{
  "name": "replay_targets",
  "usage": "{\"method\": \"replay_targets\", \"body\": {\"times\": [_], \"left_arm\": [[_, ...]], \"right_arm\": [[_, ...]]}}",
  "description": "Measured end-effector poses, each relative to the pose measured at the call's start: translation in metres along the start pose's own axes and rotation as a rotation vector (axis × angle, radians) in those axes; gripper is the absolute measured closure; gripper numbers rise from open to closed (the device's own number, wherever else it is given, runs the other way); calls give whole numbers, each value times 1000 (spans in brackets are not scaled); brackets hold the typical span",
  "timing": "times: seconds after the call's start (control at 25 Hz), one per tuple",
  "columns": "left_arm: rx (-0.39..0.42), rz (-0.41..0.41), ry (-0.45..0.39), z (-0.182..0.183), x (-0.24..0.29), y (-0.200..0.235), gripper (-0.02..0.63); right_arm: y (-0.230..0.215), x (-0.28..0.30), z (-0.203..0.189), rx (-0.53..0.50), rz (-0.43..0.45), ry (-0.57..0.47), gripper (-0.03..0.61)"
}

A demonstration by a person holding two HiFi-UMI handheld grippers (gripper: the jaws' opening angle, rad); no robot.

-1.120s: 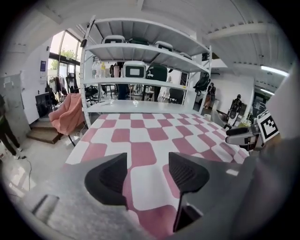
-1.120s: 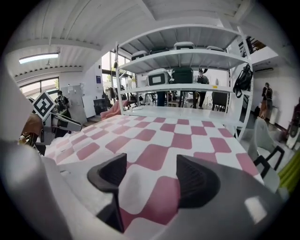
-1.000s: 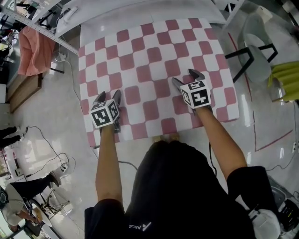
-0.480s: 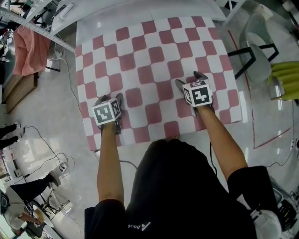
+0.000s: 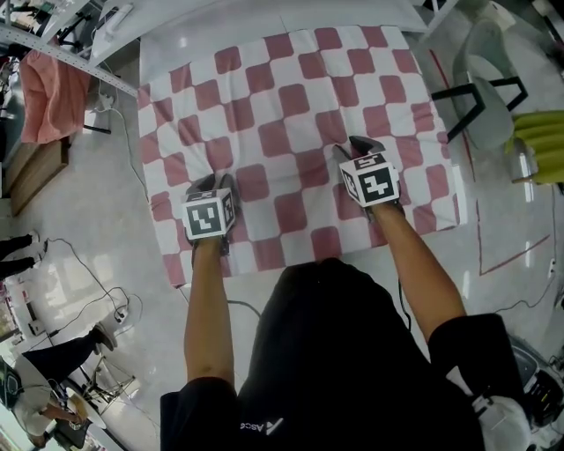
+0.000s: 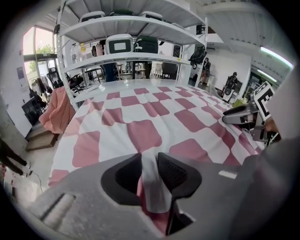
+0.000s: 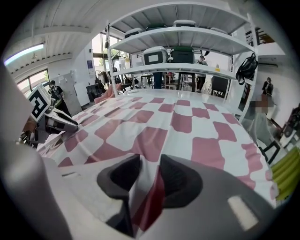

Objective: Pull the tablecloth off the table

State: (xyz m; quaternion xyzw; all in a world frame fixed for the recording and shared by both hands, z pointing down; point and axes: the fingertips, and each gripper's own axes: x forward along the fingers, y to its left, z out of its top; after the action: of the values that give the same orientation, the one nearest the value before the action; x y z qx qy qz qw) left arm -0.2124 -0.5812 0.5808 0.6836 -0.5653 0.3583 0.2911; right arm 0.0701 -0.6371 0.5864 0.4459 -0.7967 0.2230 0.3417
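Jaws on both have just closed: left gripper [image 5: 211, 183] and right gripper [image 5: 354, 146] each pinch a raised fold of tablecloth [image 5: 291, 97], which is spread over the counter [image 5: 264, 22] at centre frame. Pull-off can likely begin.

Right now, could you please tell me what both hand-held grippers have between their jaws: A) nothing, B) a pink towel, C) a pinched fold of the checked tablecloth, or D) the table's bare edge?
C: the jaws of the left hand-held gripper and the right hand-held gripper, which have just been closing, each pinch a raised fold of the tablecloth.
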Motion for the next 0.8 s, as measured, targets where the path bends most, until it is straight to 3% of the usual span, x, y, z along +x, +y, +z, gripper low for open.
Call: {"method": "replay_targets", "body": {"times": [0.28,0.44,0.8], "left_arm": [[89,4,0,4,2,-13,571],[70,-17,-33,2,0,-19,601],[20,-86,-117,-6,-18,-43,603]], "right_arm": [[15,3,2,-7,6,7,561],[20,3,0,15,46,9,571],[56,-19,-14,45,217,-7,572]]}}
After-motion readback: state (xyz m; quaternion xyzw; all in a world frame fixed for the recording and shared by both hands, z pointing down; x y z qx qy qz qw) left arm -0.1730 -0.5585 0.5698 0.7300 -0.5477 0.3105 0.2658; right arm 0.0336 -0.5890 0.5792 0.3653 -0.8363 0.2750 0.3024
